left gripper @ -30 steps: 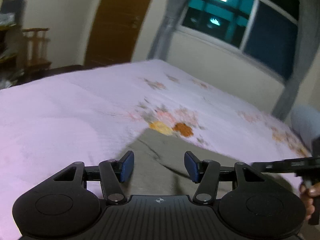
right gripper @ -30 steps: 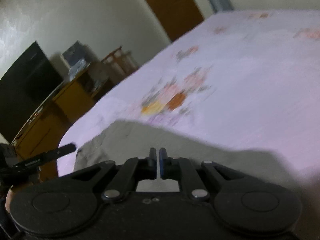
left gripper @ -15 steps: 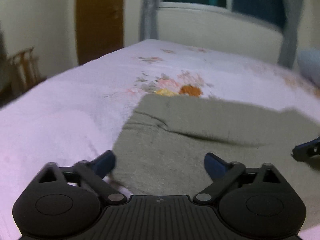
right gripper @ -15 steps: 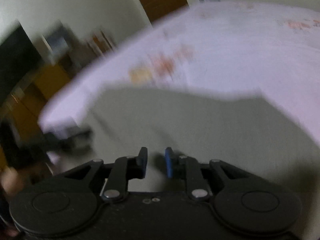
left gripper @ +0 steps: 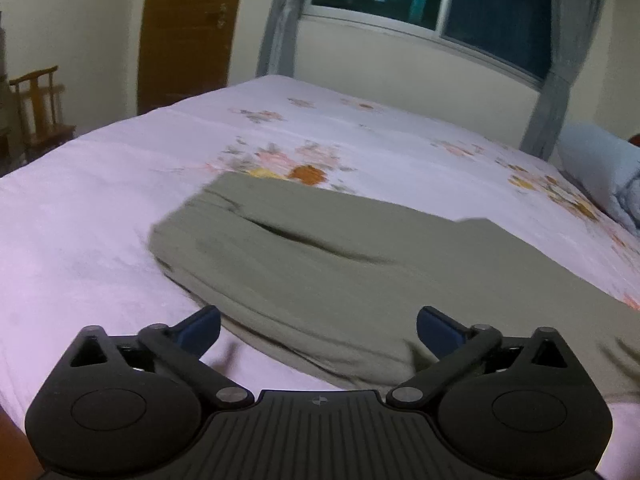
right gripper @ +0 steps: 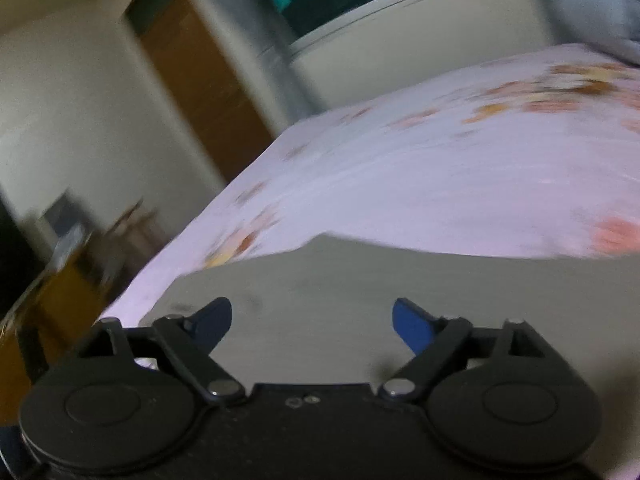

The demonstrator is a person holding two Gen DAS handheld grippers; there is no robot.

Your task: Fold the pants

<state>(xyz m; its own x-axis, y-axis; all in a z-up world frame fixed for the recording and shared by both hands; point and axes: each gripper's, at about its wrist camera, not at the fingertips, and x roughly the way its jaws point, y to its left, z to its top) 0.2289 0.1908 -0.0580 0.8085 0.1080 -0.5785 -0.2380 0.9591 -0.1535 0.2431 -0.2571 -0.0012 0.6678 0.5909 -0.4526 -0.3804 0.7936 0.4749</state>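
Observation:
Olive-green pants (left gripper: 360,264) lie folded flat on a pale pink floral bedspread (left gripper: 100,216), with a dark pocket slit near the left end. My left gripper (left gripper: 318,326) is open wide and empty, raised over the pants' near edge. The right wrist view is blurred; the pants (right gripper: 360,280) fill its lower middle. My right gripper (right gripper: 312,320) is open wide and empty, above the pants.
A wooden door (left gripper: 188,32) and a chair (left gripper: 38,108) stand beyond the bed at left. A window with grey curtains (left gripper: 420,4) is behind the bed. A light blue pillow (left gripper: 596,172) lies at the bed's right. Wooden furniture (right gripper: 60,280) stands left of the bed.
Both grippers opened wide; the right one was shut a second ago. Both pulled back from the pants, and more of the pants shows. The right view swung toward the window.

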